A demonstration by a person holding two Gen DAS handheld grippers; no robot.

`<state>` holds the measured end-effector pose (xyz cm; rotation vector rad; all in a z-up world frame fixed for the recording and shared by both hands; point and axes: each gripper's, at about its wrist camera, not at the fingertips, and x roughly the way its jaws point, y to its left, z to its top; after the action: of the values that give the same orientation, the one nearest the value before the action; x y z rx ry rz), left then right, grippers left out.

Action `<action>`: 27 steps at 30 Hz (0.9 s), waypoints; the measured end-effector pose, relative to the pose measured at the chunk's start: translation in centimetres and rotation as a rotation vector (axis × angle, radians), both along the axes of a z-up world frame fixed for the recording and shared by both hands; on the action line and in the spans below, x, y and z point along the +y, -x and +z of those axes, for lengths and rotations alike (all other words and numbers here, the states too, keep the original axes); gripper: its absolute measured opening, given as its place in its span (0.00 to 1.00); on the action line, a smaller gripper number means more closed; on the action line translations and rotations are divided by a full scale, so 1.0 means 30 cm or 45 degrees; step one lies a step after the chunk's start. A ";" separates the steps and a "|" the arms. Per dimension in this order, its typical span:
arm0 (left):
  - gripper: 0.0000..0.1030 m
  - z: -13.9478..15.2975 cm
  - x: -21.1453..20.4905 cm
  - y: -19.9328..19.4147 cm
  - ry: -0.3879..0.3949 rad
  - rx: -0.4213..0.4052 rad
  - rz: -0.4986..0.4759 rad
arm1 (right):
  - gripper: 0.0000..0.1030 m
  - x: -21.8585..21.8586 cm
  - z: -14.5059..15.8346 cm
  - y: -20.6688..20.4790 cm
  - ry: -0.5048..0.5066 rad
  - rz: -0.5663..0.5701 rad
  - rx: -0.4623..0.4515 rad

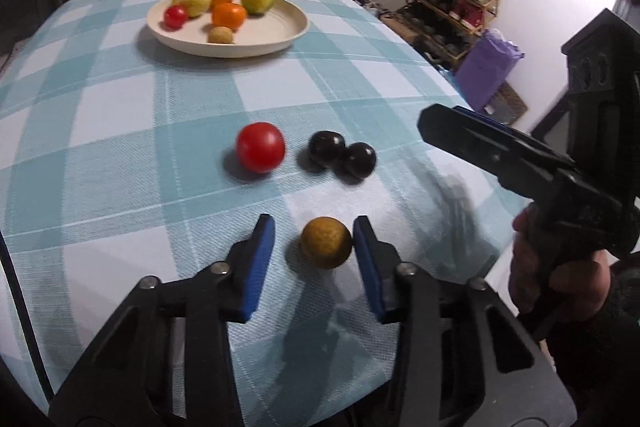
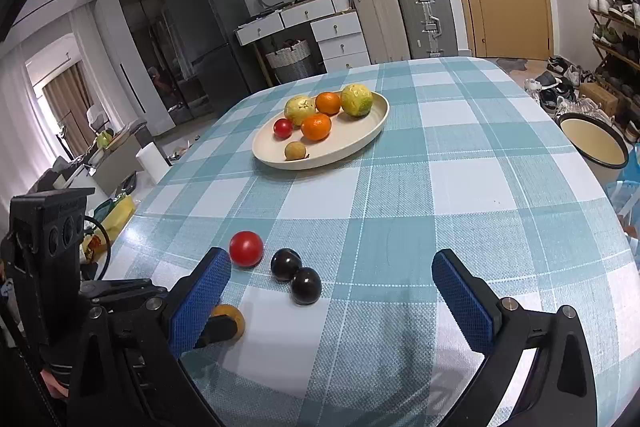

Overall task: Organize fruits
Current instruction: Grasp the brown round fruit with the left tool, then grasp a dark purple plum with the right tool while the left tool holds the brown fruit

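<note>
My left tongs [image 1: 313,239] stand released, blue pads spread to either side of a small round brown fruit [image 1: 326,242] resting on the teal-and-white checked tablecloth [image 1: 120,131]; the right pad looks to touch it, the left is apart. My right tongs [image 2: 332,273] are spread wide, empty. Just beyond lie a red tomato [image 1: 260,147] and two dark round fruits [image 1: 342,155], touching. Six fruits sit in the cream oval plate [image 1: 276,39].
</note>
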<state>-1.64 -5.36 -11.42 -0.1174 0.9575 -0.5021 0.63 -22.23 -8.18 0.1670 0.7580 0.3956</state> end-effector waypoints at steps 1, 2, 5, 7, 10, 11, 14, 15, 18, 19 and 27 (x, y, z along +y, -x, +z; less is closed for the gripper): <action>0.31 -0.002 -0.003 0.002 0.005 0.002 -0.011 | 1.00 -0.001 -0.001 0.000 -0.003 0.000 0.002; 0.23 -0.004 -0.005 0.004 0.016 0.004 -0.024 | 1.00 -0.001 -0.001 0.000 -0.004 0.001 0.004; 0.23 -0.007 -0.008 0.006 0.017 -0.006 -0.034 | 1.00 0.002 -0.002 0.002 -0.006 0.009 0.006; 0.23 -0.008 -0.001 0.005 0.036 -0.002 -0.031 | 1.00 0.006 -0.005 0.003 -0.011 0.024 0.011; 0.23 -0.003 0.014 0.003 0.047 -0.008 -0.015 | 1.00 0.009 -0.008 0.009 -0.009 0.032 0.011; 0.23 0.002 0.022 0.003 0.053 -0.013 -0.007 | 1.00 0.010 -0.008 0.010 -0.010 0.037 0.012; 0.23 0.021 0.043 0.005 0.064 -0.033 0.005 | 1.00 0.017 -0.011 0.012 -0.003 0.051 0.014; 0.23 0.030 0.054 0.004 0.067 -0.042 0.015 | 1.00 0.020 -0.013 0.012 -0.001 0.056 0.015; 0.23 0.054 0.083 0.002 0.078 -0.064 0.039 | 1.00 0.031 -0.020 0.012 0.010 0.067 0.019; 0.23 0.060 0.090 0.003 0.079 -0.069 0.046 | 1.00 0.036 -0.024 0.010 0.012 0.073 0.023; 0.23 0.103 0.168 -0.005 0.076 -0.107 0.117 | 0.90 0.075 -0.048 0.002 0.058 0.113 0.043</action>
<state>-1.50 -0.31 -8.33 -0.1915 0.8516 -0.4475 0.58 -19.97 -9.63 0.0976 0.8091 0.4598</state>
